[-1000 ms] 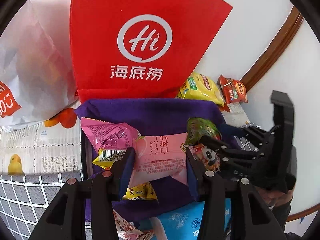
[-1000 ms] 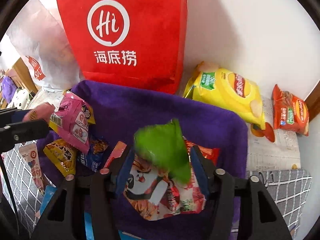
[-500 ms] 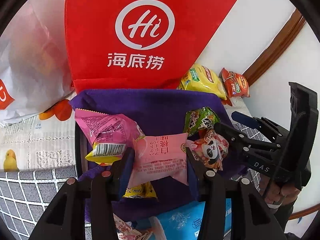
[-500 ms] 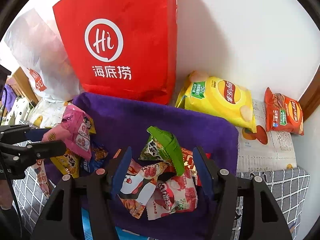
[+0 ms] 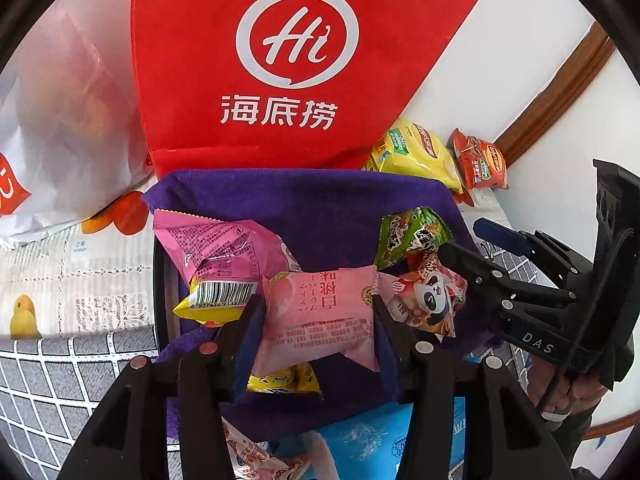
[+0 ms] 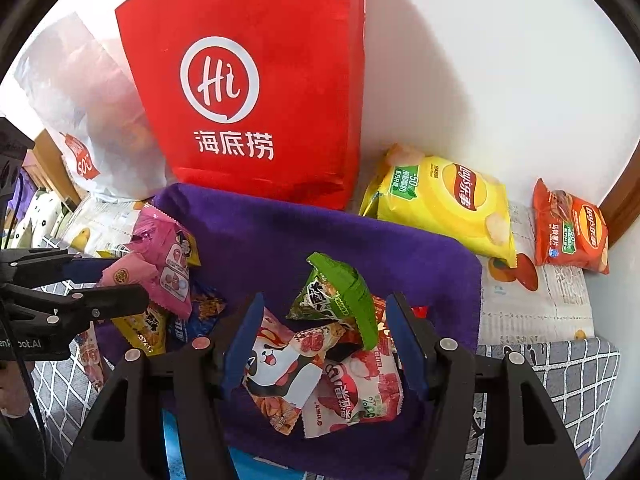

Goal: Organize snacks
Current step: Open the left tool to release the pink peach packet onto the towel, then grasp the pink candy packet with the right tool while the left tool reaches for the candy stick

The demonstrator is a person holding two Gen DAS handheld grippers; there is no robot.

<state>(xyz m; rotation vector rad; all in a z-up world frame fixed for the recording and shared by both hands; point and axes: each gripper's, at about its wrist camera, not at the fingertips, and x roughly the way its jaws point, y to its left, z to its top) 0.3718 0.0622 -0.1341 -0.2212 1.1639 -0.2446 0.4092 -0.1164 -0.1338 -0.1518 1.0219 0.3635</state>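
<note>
The red bag [image 5: 280, 60] stands hard against the back edge of the purple cloth [image 5: 320, 200], with the white plastic bag [image 5: 60, 100] slumped at its left. That whole back side is closed to you; push forward and you would likely tip the red bag onto the pile.

The cloth seems to line a tray on the bench [image 6: 560, 380]. Its right edge has bare bench beside it, running to the yellow chip bag [image 6: 440, 208] and the orange chip bag [image 6: 572, 228] in the far right corner by the wall. That strip is your best open room.

Your left gripper [image 5: 316, 304] is clamped on the pale pink packet [image 5: 320, 312], above the cloth's left half, and its jaws are opening. I'd expect the packet to slip free soon; it could land crooked on the dark pink packet [image 5: 224, 248] and the yellow one under it, or slide off the near edge.

Your right gripper [image 6: 325, 304] hangs with its jaws apart and empty over the cloth's near right part, straddling the green packet [image 6: 340, 288] and the panda packet [image 6: 280, 364]. Close there and you may pinch two wrappers at once — they overlap, and the green one is propped up on end.

The two grippers sit near each other across the cloth, so a sideways sweep by either risks a knock.
</note>
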